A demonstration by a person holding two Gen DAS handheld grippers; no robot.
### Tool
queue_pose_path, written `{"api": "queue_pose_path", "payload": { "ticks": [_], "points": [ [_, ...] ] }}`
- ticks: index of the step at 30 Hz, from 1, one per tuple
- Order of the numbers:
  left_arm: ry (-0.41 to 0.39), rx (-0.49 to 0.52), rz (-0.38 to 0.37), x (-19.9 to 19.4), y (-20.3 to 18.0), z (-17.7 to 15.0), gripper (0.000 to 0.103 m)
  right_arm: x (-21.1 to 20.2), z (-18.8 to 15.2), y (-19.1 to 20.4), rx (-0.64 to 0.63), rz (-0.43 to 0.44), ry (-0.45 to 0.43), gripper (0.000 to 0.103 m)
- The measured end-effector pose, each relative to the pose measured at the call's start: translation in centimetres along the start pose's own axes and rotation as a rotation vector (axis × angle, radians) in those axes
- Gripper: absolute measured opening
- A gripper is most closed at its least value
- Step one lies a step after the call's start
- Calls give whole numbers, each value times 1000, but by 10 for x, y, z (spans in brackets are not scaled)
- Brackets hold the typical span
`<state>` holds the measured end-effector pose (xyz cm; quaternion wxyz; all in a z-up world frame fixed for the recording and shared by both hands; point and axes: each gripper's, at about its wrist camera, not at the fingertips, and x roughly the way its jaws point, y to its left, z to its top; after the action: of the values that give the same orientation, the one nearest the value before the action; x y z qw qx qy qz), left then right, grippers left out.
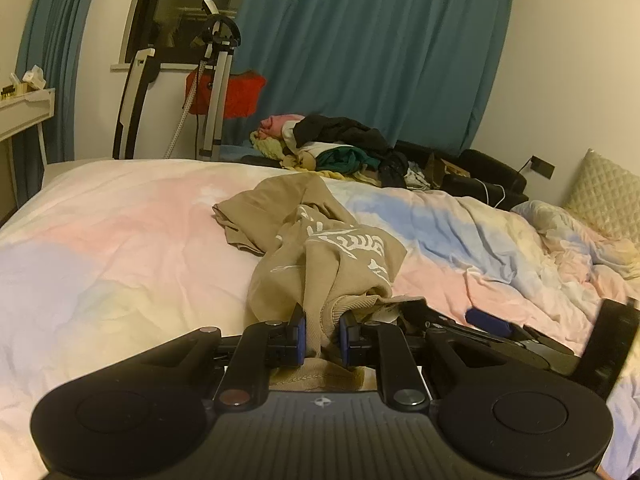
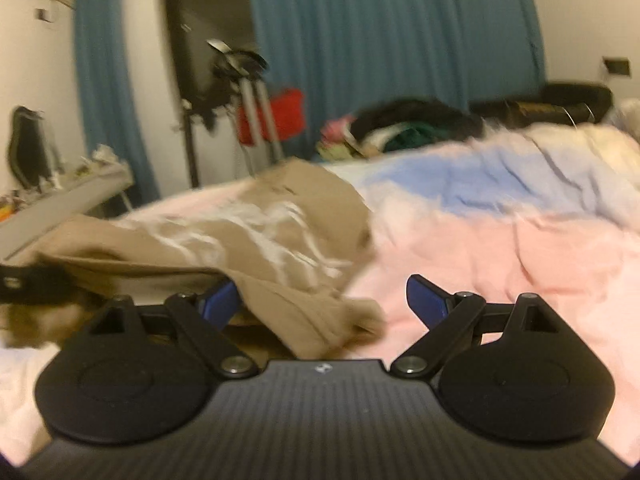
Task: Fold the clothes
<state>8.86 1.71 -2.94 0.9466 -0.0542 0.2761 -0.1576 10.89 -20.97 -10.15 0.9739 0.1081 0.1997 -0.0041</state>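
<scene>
A crumpled tan shirt (image 1: 312, 240) with white print lies on the pastel duvet (image 1: 120, 240). My left gripper (image 1: 322, 328) is shut on a ribbed hem fold of it, and cloth bunches up between the blue pads. In the left wrist view, the right gripper's blue pad (image 1: 486, 320) shows close by on the right, beside the same hem. The right wrist view is blurred. There my right gripper (image 2: 322, 300) stands open and wide, and the tan shirt (image 2: 240, 232) drapes over its left finger (image 2: 220, 300). A loose corner reaches between the fingers, untouched by the right pad.
A pile of mixed clothes (image 1: 340, 148) sits at the bed's far edge, before blue curtains (image 1: 380, 40). A stand with metal legs (image 1: 216, 80) and a red item (image 1: 240, 96) stand beyond. A quilted pillow (image 1: 604, 192) is at the right and a white shelf (image 1: 24, 108) at the left.
</scene>
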Motion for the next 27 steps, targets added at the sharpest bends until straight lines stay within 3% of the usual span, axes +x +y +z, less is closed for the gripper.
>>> {"api": "queue_pose_path", "payload": {
  "ticks": [4, 8, 14, 18, 20, 27],
  "points": [
    [-15, -32, 6, 3, 4, 2, 17, 11, -11, -13, 16, -89, 65, 90],
    [-17, -50, -11, 2, 8, 3, 17, -2, -8, -24, 55, -153, 17, 90],
    [-69, -50, -61, -17, 9, 6, 17, -47, 5, -12, -20, -253, -197, 90],
    [-94, -69, -84, -29, 13, 10, 16, -80, 12, -7, -9, -255, -339, 90],
    [-87, -72, -74, -28, 14, 11, 16, -80, 13, -8, 7, -231, -322, 90],
    [7, -63, 5, -8, 19, 4, 17, -43, 1, -19, 47, -190, -139, 90]
  ]
}}
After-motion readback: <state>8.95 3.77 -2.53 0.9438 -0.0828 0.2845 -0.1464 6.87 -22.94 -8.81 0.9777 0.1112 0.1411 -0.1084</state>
